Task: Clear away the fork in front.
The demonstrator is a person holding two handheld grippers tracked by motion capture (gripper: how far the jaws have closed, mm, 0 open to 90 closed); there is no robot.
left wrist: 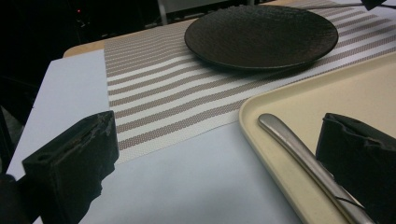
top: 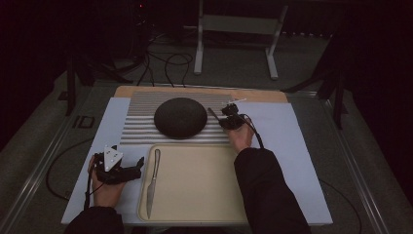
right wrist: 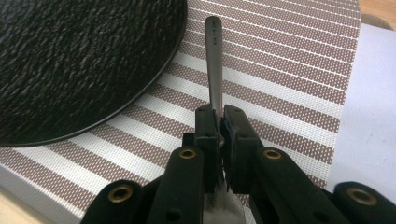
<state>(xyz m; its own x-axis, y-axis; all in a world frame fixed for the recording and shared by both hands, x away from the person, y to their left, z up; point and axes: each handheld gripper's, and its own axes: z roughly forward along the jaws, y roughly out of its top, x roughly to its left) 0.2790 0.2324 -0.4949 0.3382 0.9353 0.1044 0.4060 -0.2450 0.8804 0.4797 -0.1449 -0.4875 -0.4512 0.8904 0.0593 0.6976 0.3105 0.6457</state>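
Observation:
A black textured plate point(top: 180, 117) point(left wrist: 261, 32) point(right wrist: 70, 56) sits on a striped placemat point(top: 141, 122) point(left wrist: 163, 84) point(right wrist: 289, 60). My right gripper point(top: 229, 117) point(right wrist: 219, 116) is just right of the plate, shut on a silver utensil point(top: 213, 114) point(right wrist: 214, 60) whose handle points ahead over the mat. I cannot tell whether it is a fork or a spoon. A table knife point(top: 153, 183) point(left wrist: 299, 154) lies along the left side of a beige tray point(top: 195, 195) point(left wrist: 252, 107). My left gripper point(top: 139, 168) point(left wrist: 215, 163) stands open at the tray's left rim, its far jaw close beside the knife.
A pale sheet point(top: 282, 141) covers the table under the mat and tray. The wooden table edge point(top: 253, 93) shows at the back. Beyond it are floor cables point(top: 168, 63) and a metal stand point(top: 236, 24). The surroundings are dark.

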